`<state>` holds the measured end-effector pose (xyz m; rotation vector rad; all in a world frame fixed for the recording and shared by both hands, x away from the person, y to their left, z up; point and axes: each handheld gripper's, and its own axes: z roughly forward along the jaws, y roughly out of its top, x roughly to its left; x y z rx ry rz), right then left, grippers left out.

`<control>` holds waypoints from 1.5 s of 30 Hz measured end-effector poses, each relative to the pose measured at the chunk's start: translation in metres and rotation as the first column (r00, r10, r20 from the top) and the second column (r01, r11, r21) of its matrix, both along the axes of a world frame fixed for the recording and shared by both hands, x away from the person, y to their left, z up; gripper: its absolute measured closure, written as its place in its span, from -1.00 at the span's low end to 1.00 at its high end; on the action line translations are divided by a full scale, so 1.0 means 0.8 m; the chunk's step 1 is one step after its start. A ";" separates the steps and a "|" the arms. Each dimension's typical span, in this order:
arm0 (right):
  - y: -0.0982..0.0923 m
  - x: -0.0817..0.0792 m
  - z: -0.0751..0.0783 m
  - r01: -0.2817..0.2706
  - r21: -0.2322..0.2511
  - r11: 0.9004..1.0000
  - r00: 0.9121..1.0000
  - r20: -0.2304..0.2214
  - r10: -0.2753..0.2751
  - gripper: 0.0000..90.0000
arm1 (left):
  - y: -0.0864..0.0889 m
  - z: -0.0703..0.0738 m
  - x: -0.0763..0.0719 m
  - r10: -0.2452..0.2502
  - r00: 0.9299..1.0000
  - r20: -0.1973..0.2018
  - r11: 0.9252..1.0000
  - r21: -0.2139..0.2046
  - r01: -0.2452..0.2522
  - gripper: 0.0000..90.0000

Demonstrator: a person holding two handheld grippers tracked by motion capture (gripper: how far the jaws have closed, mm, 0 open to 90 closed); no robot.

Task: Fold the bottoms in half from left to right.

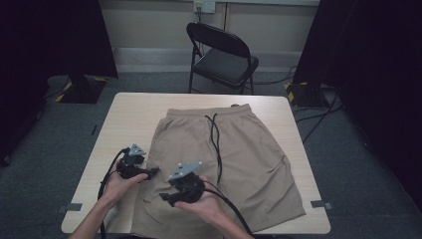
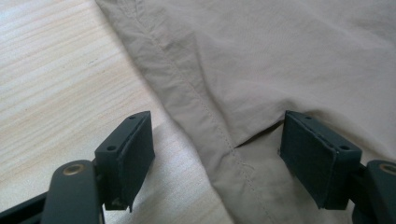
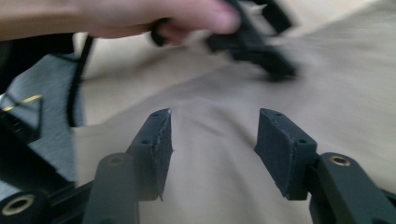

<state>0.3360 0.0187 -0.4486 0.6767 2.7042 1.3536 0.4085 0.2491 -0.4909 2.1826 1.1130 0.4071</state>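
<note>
A pair of khaki shorts [image 1: 249, 149] lies flat on the light wooden table [image 1: 134, 109], waistband at the far side, with a black drawstring [image 1: 215, 142] trailing down the front. My left gripper [image 1: 154, 172] is at the shorts' left side, open. Its jaws straddle the stitched side seam of the shorts [image 2: 261, 60] without pressing it, and bare table [image 2: 56, 70] lies to the left. My right gripper [image 1: 163, 198] hovers over the near left leg, pointing left. In its own view the right gripper [image 3: 212, 149] is open over plain cloth [image 3: 224, 196], with nothing between the jaws. The other hand [image 3: 140, 18] and left gripper [image 3: 257, 46] appear blurred beyond.
A black folding chair [image 1: 224, 55] stands behind the table. Dark curtains hang on both sides, and cables run over the grey carpet at the right. Tape marks sit at the table's near corners [image 1: 321, 204].
</note>
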 end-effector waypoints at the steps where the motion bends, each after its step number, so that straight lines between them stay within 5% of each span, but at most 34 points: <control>1: 0.011 -0.004 -0.003 -0.020 -0.008 1.000 1.000 -0.006 0.020 0.03 | 0.000 0.000 0.000 0.000 1.000 0.001 1.000 -0.001 0.000 -0.44; 3: 0.038 -0.016 -0.015 -0.066 -0.044 0.997 0.998 -0.026 0.065 0.03 | 0.000 0.000 0.000 -0.001 1.000 0.002 1.000 -0.001 0.001 -0.44; 12: 0.080 -0.036 -0.035 -0.165 -0.037 0.986 0.985 -0.057 0.163 0.09 | 0.000 -0.001 0.000 -0.003 1.000 0.004 1.000 -0.002 0.003 -0.45; 23: 0.119 -0.037 -0.061 -0.106 -0.028 0.994 0.994 -0.045 0.104 -0.12 | 0.000 -0.001 0.000 -0.006 1.000 0.007 1.000 -0.004 0.006 -0.49; 26: 0.121 -0.040 -0.062 -0.096 -0.031 0.995 0.995 -0.031 0.095 -0.12 | -0.001 -0.001 0.000 -0.007 1.000 0.006 1.000 -0.004 0.007 -0.50; 31: 0.120 -0.051 -0.064 -0.115 -0.093 0.989 0.989 0.082 0.122 -0.12 | -0.001 -0.001 -0.001 -0.007 1.000 0.006 1.000 -0.003 0.007 -0.50; 36: 0.114 -0.053 -0.063 -0.109 -0.115 0.987 0.986 0.110 0.122 -0.11 | -0.001 -0.002 -0.001 -0.006 1.000 0.006 1.000 -0.003 0.006 -0.50; 42: 0.104 -0.048 -0.061 -0.100 -0.127 0.987 0.987 0.112 0.114 0.10 | -0.001 -0.002 -0.001 -0.007 1.000 0.007 1.000 -0.004 0.007 -0.51; 43: 0.101 -0.046 -0.060 -0.096 -0.131 0.987 0.988 0.107 0.110 0.34 | -0.001 -0.002 -0.001 -0.007 1.000 0.007 1.000 -0.004 0.007 -0.51; 45: 0.099 -0.043 -0.060 -0.093 -0.128 0.987 0.988 0.107 0.107 0.45 | -0.001 -0.002 -0.001 -0.006 1.000 0.006 1.000 -0.005 0.006 -0.51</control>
